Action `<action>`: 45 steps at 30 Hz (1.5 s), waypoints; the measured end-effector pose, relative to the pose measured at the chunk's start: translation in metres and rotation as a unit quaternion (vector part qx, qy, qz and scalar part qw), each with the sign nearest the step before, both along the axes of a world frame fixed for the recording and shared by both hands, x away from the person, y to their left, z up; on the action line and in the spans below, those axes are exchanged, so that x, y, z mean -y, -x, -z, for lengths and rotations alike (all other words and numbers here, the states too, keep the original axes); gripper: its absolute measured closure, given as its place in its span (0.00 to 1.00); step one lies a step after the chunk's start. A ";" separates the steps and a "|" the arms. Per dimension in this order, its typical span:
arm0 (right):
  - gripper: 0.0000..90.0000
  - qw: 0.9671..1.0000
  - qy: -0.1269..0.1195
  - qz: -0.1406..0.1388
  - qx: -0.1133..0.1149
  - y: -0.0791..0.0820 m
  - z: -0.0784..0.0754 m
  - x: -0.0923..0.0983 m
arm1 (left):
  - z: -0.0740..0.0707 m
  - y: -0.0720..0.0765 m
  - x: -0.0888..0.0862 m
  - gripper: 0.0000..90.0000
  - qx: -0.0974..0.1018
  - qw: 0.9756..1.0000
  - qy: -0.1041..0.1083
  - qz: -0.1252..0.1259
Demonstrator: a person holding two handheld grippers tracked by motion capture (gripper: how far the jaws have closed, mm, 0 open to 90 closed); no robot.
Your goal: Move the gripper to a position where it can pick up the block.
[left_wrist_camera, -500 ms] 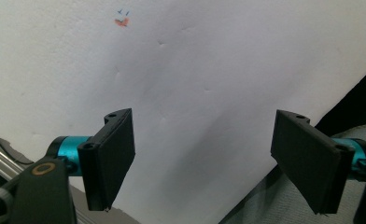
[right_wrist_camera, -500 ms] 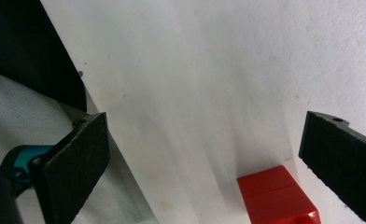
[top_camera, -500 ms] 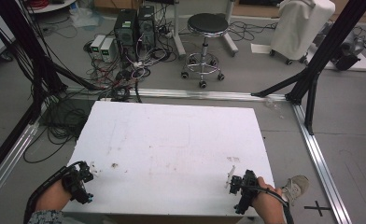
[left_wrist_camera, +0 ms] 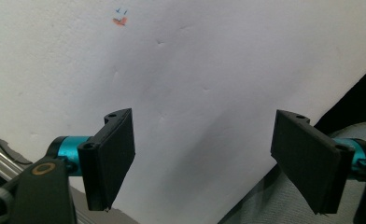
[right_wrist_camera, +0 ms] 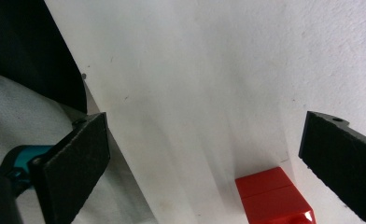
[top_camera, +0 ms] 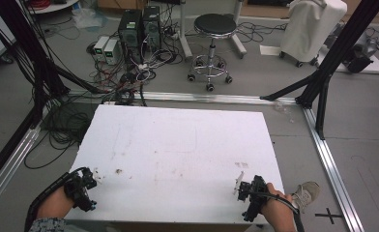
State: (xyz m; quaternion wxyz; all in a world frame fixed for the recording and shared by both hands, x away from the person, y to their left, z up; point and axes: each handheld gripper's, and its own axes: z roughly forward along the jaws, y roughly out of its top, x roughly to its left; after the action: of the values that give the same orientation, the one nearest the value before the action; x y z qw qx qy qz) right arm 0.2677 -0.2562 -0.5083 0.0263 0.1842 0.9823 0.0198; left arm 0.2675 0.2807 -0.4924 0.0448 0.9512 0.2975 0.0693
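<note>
While both hands rest at the white desk's (top_camera: 178, 145) near edge, the left tongs (left_wrist_camera: 204, 158) gape wide. Right tongs (right_wrist_camera: 204, 163) gape wide too, a red block (right_wrist_camera: 274, 196) just before them.

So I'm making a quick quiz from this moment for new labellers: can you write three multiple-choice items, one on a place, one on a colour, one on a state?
1. Where does the left gripper sit over the white table?
A. near-left corner
B. far edge
C. centre

2. What colour is the block between the right gripper's jaws?
A. blue
B. red
C. green

3. How do the right gripper's jaws stand?
A. shut on the block
B. shut, empty
C. open

Key: 1 A, the high view shows it at the near-left corner. 2 B, it shows red in the right gripper view. 3 C, wide gap, neither jaw touching the block.
</note>
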 end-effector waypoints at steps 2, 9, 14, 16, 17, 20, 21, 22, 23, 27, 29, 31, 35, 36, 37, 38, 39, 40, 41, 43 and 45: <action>0.02 1.000 0.000 0.001 0.000 0.000 -0.001 0.000 | 0.000 0.000 0.000 0.25 0.001 1.000 0.000 0.000; 0.02 1.000 -0.004 0.004 0.004 0.000 -0.003 0.002 | 0.000 0.000 0.000 0.25 0.003 1.000 0.000 0.000; 0.02 1.000 -0.007 0.002 0.004 -0.001 -0.004 0.004 | 0.000 0.001 -0.001 0.24 0.004 1.000 0.001 0.000; 0.02 1.000 -0.008 0.001 0.008 -0.001 -0.005 0.005 | 0.000 0.001 -0.001 0.24 0.004 1.000 0.000 0.000; 0.02 1.000 -0.008 0.002 0.009 -0.001 -0.006 0.005 | 0.000 0.000 -0.001 0.25 0.004 1.000 0.001 0.001; 0.02 1.000 -0.007 -0.002 0.009 -0.002 -0.006 0.005 | 0.001 0.000 0.000 0.25 0.002 1.000 0.002 0.000; 0.02 1.000 -0.007 -0.004 0.012 -0.002 -0.007 0.005 | 0.001 0.000 0.000 0.24 0.003 1.000 0.001 0.000; 0.02 1.000 -0.009 -0.003 0.014 -0.003 -0.008 0.006 | 0.001 0.000 0.000 0.25 0.003 1.000 -0.001 0.000; 0.02 1.000 -0.010 -0.005 0.014 -0.003 -0.008 0.006 | 0.002 0.001 0.000 0.25 0.002 1.000 -0.001 -0.001; 0.02 1.000 -0.012 -0.015 0.011 -0.003 -0.010 0.007 | 0.002 0.001 -0.001 0.24 0.001 1.000 0.000 -0.002; 0.02 1.000 -0.012 -0.017 0.010 -0.003 -0.010 0.007 | 0.002 0.001 0.000 0.24 0.004 1.000 0.000 -0.002; 0.02 1.000 -0.011 -0.016 0.012 -0.004 -0.011 0.007 | 0.002 0.000 0.000 0.25 -0.001 1.000 -0.002 0.001; 0.02 1.000 -0.013 -0.018 0.020 -0.005 -0.014 0.010 | 0.003 0.000 0.001 0.25 0.002 1.000 -0.003 0.002; 0.02 0.999 -0.014 -0.024 0.020 -0.006 -0.015 0.012 | 0.003 0.000 0.001 0.25 0.001 1.000 -0.003 0.001; 0.02 0.999 -0.014 -0.024 0.020 -0.006 -0.015 0.012 | 0.003 0.000 0.001 0.25 0.000 1.000 -0.002 0.001; 0.02 0.999 -0.012 -0.032 0.014 -0.006 -0.015 0.014 | 0.003 0.000 0.002 0.25 -0.002 1.000 -0.004 0.003; 0.02 0.999 -0.009 -0.036 0.009 -0.006 -0.016 0.015 | 0.003 0.000 0.002 0.25 0.000 1.000 -0.004 0.002; 0.02 0.999 -0.009 -0.036 0.009 -0.006 -0.016 0.015 | 0.004 0.000 0.002 0.25 0.001 1.000 -0.004 0.002; 0.02 0.999 -0.005 -0.048 0.009 -0.007 -0.017 0.017 | 0.004 0.000 0.002 0.25 0.000 1.000 -0.004 0.002; 0.02 0.998 -0.003 -0.054 0.015 -0.008 -0.018 0.019 | 0.004 0.000 0.002 0.25 -0.001 1.000 -0.004 0.003; 0.02 0.998 0.000 -0.060 0.024 -0.009 -0.021 0.022 | 0.004 0.000 0.002 0.24 0.000 1.000 -0.004 0.003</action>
State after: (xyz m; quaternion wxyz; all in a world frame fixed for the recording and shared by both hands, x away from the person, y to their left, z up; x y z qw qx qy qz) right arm 0.2763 -0.2779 -0.4872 0.0487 0.1240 0.9908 0.0254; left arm 0.2671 0.2788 -0.4965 0.0408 0.9522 0.2944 0.0703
